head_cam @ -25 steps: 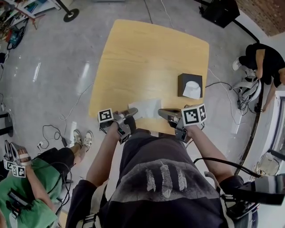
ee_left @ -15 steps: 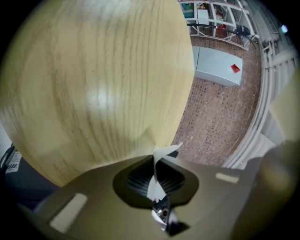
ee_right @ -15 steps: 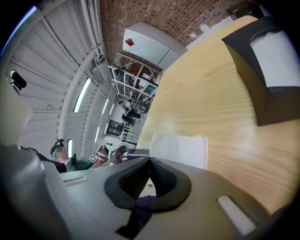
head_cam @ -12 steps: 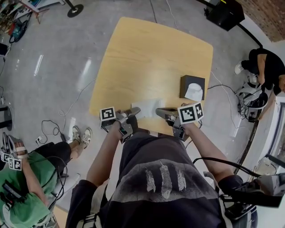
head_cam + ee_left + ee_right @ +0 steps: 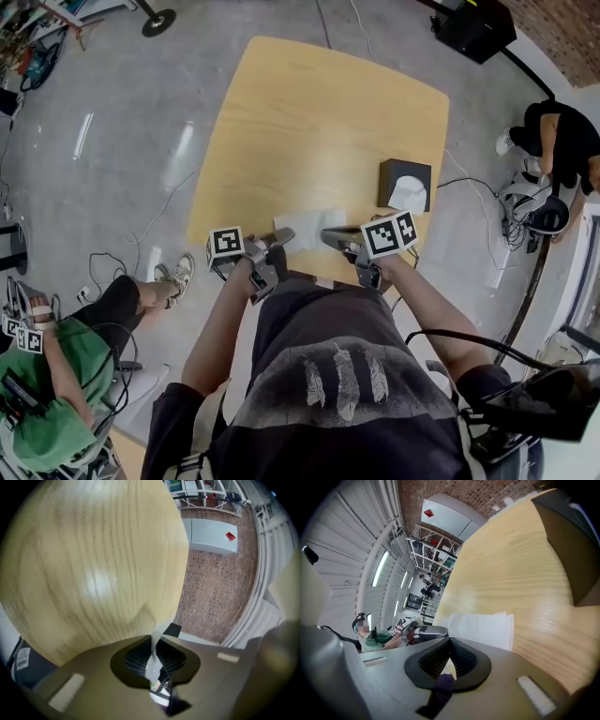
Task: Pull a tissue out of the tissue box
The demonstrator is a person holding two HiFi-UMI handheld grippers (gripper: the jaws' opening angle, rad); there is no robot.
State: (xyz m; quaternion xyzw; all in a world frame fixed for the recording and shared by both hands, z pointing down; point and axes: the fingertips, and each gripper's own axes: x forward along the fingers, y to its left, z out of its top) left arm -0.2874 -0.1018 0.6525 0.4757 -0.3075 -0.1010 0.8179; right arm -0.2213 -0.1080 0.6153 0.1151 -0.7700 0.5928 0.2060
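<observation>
Tissue [image 5: 305, 228] out of box [image 5: 394, 172], flat on worktop [image 5: 309, 122], task seemingly done; my left gripper [image 5: 279, 235], jaws just easing apart, pinches its edge; right gripper [image 5: 327, 234] closed, empty.

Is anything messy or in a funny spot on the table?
One tissue lies loose by the table's near edge, away from the tissue box, with its edge pinched in the left claw. A second tissue pokes up from the box. Nothing is spilled or broken.

A dark tissue box [image 5: 405, 184] (white sheet poking up) sits by the wooden table's [image 5: 319, 122] right edge. A loose tissue [image 5: 305, 228] lies at the table's near edge, with the left gripper [image 5: 280, 235] and right gripper [image 5: 327, 235] over that edge too.
</observation>
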